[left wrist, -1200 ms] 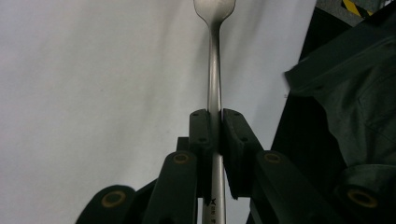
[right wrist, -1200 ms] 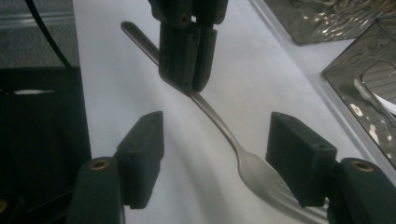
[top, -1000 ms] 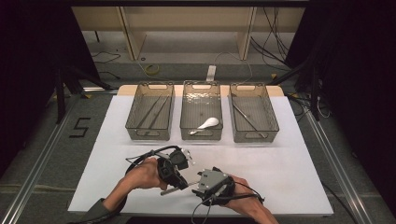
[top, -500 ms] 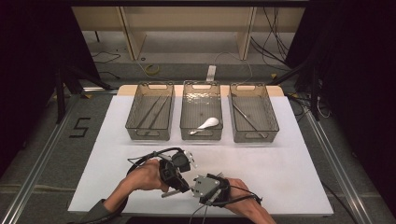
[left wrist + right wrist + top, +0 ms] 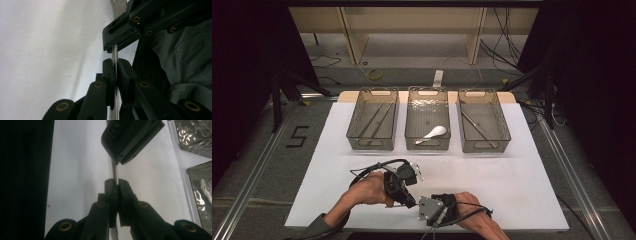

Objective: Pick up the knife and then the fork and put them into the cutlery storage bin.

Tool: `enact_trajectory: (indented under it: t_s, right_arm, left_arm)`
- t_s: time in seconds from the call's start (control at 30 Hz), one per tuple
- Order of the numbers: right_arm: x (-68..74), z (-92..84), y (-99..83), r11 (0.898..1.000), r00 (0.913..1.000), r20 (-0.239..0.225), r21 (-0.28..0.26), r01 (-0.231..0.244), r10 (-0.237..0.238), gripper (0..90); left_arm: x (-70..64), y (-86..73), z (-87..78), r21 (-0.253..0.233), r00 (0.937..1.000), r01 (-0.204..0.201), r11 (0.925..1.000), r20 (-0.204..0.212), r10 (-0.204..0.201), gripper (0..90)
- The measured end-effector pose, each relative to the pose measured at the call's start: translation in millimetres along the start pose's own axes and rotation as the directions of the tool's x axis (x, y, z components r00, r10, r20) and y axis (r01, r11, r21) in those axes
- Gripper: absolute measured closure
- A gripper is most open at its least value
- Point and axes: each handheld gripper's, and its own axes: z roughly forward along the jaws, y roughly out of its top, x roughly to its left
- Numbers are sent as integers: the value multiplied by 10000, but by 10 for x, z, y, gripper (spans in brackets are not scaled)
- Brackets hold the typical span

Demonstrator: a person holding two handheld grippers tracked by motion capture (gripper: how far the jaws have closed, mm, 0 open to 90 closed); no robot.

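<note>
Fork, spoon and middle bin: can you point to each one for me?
Fork (image 5: 114, 53): left gripper view, on its shiny handle between the two tools.
Spoon (image 5: 436, 131): high view, on its white bowl.
Middle bin (image 5: 427, 92): high view, on its far rim.

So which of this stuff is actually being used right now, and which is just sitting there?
In use:
fork, clamped by both grippers
left gripper, jaws shut on it
right gripper, jaws just closed on it

Lying about:
white spoon in the middle bin
left bin
right bin
</note>
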Motion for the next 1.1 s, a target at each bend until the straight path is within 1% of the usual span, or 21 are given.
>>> enact_trajectory:
  t_s: [0.07, 0.1, 0.17, 0.2, 0.23, 0.33, 0.37, 0.47, 0.53, 0.57, 0.6, 0.67, 0.73, 0.8, 0.83, 0.87, 0.93, 0.97, 1.0, 1.07, 1.1]
  right_arm:
    - [4, -8, 1, 9998, 9997, -129, 61, -198, 198, 882]
    - [-5, -8, -7, 9998, 9998, -23, 15, -221, 221, 883]
    - [-22, -14, -33, 9987, 9988, -10, 70, -496, 496, 883]
    - [-42, -22, -53, 9987, 9988, 40, 134, -494, 493, 883]
    - [-58, -27, -75, 9982, 9983, 50, 185, -575, 575, 883]
    - [-107, -41, -149, 9960, 9968, 133, 401, -793, 788, 883]
    - [-123, -44, -171, 9942, 9955, 139, 528, -939, 933, 883]
    - [-152, -38, -231, 9915, 9923, 444, 555, -1178, 1154, 883]
    - [-179, -51, -252, 9901, 9904, 610, 574, -1278, 1243, 883]
    - [-187, -53, -264, 9888, 9887, 671, 567, -1381, 1342, 883]
    - [-209, -63, -279, 9871, 9869, 774, 638, -1469, 1419, 883]
    - [-243, -72, -323, 9846, 9847, 825, 709, -1596, 1537, 882]
    - [-267, -87, -372, 9788, 9796, 877, 808, -1881, 1810, 882]
    - [-312, -97, -425, 9778, 9781, 932, 806, -1936, 1859, 882]
    - [-325, -107, -447, 9729, 9737, 1013, 899, -2130, 2038, 882]
    - [-345, -114, -475, 9716, 9717, 1103, 899, -2189, 2087, 882]
    - [-385, -138, -525, 9648, 9633, 1237, 834, -2493, 2382, 882]
    - [-409, -153, -554, 9582, 9544, 1330, 686, -2779, 2673, 882]
    - [-428, -167, -572, 9560, 9514, 1400, 675, -2854, 2741, 882]
    - [-471, -200, -618, 9469, 9398, 1557, 585, -3161, 3041, 882]
    - [-495, -216, -642, 9440, 9361, 1607, 553, -3252, 3130, 882]
  left_arm:
    - [-7, 0, -10, -5, 9999, 1, 10000, -114, -1, 819]
    - [-7, 1, -14, -3, 9999, 13, 10000, -171, -13, 798]
    - [-4, 2, -26, -98, 9996, 40, 9999, -294, -43, 721]
    - [10, 2, -42, -124, 9989, 4, 9999, -471, -10, 664]
    - [3, 1, -48, -364, 9982, 217, 9991, -559, -237, 631]
    - [7, -5, -103, -592, 9937, 241, 9980, -1080, -304, 518]
    - [19, -13, -133, -457, 9916, 105, 9989, -1281, -163, 491]
    - [38, -54, -208, -1191, 9845, 375, 9922, -1659, -571, 399]
    - [65, -89, -251, -1751, 9775, 465, 9835, -1946, -809, 357]
    - [81, -109, -276, -2034, 9745, 489, 9779, -2049, -913, 339]
    - [90, -129, -295, -2388, 9725, 544, 9695, -2074, -1057, 327]
    - [113, -164, -338, -2806, 9680, 558, 9582, -2200, -1208, 312]
    - [148, -203, -373, -3282, 9602, 627, 9425, -2376, -1466, 303]
    - [180, -248, -400, -3793, 9554, 726, 9224, -2389, -1735, 289]
    - [190, -273, -414, -3998, 9518, 628, 9145, -2515, -1753, 280]
    - [195, -298, -418, -4262, 9491, 622, 9025, -2543, -1856, 273]
    - [212, -359, -435, -4707, 9404, 578, 8804, -2704, -2064, 263]
    - [218, -382, -440, -4887, 9370, 551, 8707, -2760, -2142, 256]
    - [232, -414, -445, -5087, 9353, 541, 8592, -2755, -2221, 255]
    - [256, -476, -453, -5479, 9307, 608, 8343, -2709, -2458, 249]
    - [271, -506, -456, -5570, 9300, 630, 8281, -2683, -2512, 248]
